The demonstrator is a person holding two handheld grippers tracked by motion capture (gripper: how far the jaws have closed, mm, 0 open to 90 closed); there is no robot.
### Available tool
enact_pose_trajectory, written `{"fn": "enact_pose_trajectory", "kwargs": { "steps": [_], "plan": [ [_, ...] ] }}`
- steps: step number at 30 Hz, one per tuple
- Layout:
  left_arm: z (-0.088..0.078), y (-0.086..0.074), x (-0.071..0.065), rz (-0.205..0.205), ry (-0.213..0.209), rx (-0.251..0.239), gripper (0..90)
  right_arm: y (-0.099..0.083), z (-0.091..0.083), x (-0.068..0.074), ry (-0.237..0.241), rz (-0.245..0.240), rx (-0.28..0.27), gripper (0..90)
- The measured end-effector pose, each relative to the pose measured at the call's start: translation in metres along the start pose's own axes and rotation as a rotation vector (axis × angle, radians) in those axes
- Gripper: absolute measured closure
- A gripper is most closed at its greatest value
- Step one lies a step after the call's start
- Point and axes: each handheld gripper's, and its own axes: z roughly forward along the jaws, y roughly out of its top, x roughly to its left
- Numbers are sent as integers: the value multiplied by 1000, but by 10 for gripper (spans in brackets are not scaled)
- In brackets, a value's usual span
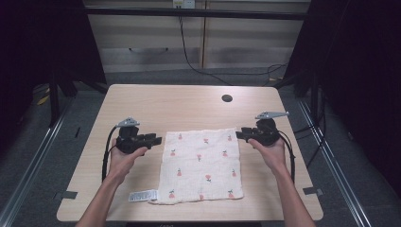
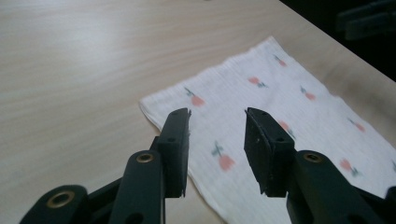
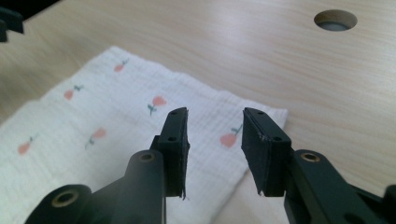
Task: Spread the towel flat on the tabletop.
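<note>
Your left gripper [image 1: 153,140] and right gripper [image 1: 241,135] sit at the far corners of the cloth [image 1: 201,164], each with jaws parted to a middling gap and nothing pinched between them. The cloth lies flat on the counter [image 1: 189,104], spread between your two grippers and reaching back toward you. It is nearly square, its slightly longer axis running from you outward, its white tag [image 1: 143,195] pointing left at the near corner.

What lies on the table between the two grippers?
The white flower-print cloth, spread flat between the left gripper and right gripper, in the high view.
</note>
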Motion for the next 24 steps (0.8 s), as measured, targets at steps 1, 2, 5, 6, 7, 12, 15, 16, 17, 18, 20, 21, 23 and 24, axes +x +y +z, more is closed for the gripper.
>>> {"fn": "enact_pose_trajectory", "kwargs": {
  "steps": [1,2,5,6,7,12,15,16,17,18,20,21,23,24],
  "plan": [
    [-3,-5,-3,6,1,4,606,-3,-1,2,3,-6,10,625],
    [-5,-9,-5,29,-5,15,624,-6,-2,4,15,-14,22,634],
    [-6,-17,-13,53,-17,30,647,-17,-1,10,30,-38,66,672],
    [-4,-19,-16,63,-20,38,657,-21,1,12,37,-44,79,681],
    [-2,-21,-20,68,-28,40,665,-24,2,14,45,-49,86,690],
    [13,-36,-33,90,-62,92,660,-42,11,22,106,-52,106,718],
    [22,-45,-37,85,-68,120,672,-49,18,28,123,-52,122,696],
    [24,-46,-38,91,-68,127,672,-52,21,30,120,-62,124,690],
    [25,-45,-39,97,-71,124,672,-54,23,31,123,-65,123,687],
    [26,-45,-40,100,-79,128,671,-56,25,32,126,-64,118,679],
    [29,-46,-39,104,-60,135,673,-59,29,33,116,-75,133,667],
    [31,-48,-37,92,-61,137,675,-61,31,33,112,-74,146,668],
    [34,-52,-35,99,-40,161,683,-63,32,33,123,-63,143,671],
    [35,-53,-33,98,-38,169,683,-64,31,33,129,-60,143,678]
  ]
}}
